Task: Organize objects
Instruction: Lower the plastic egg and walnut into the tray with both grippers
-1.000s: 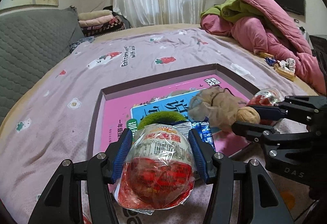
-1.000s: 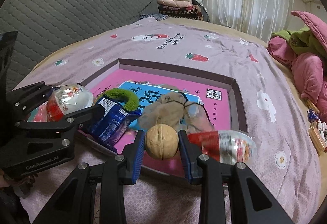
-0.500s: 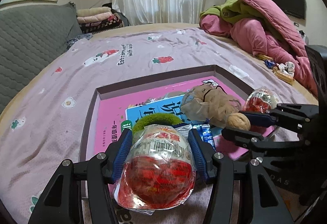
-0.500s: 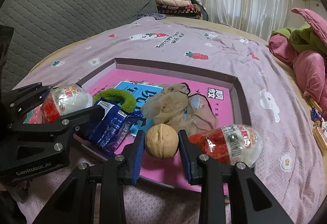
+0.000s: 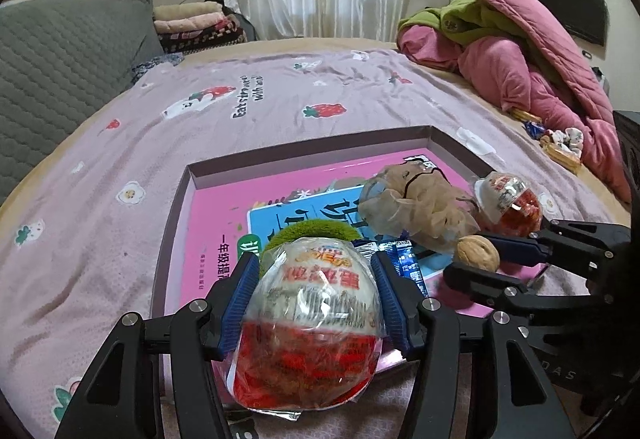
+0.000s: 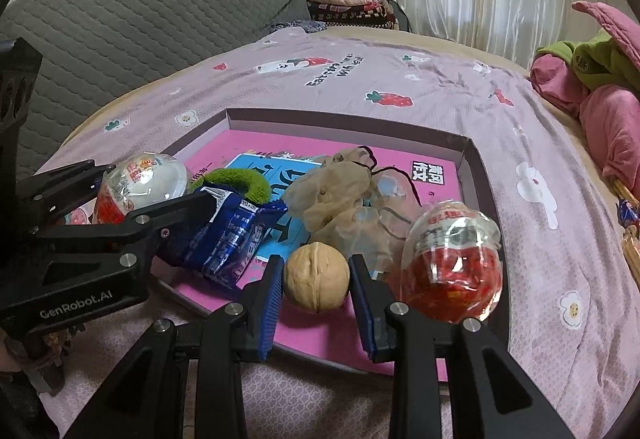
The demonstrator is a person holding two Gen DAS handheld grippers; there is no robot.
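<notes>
Bedsheet [image 5: 280, 107]: lilac, printed with red strawberries and white flowers. Tray [image 6: 344, 117]: dark purple walls. Book [image 5: 216, 223] inside tray: pink with blue panel. Snack packet [image 6: 228, 239]: blue. Walnut [image 6: 316, 277]: tan.

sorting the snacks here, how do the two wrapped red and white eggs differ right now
The near egg is clamped in the left gripper; the far egg is free, resting at the tray edge beside the right gripper, which holds a walnut. Both share clear crinkled wrap, white tops and red bottoms.
</notes>
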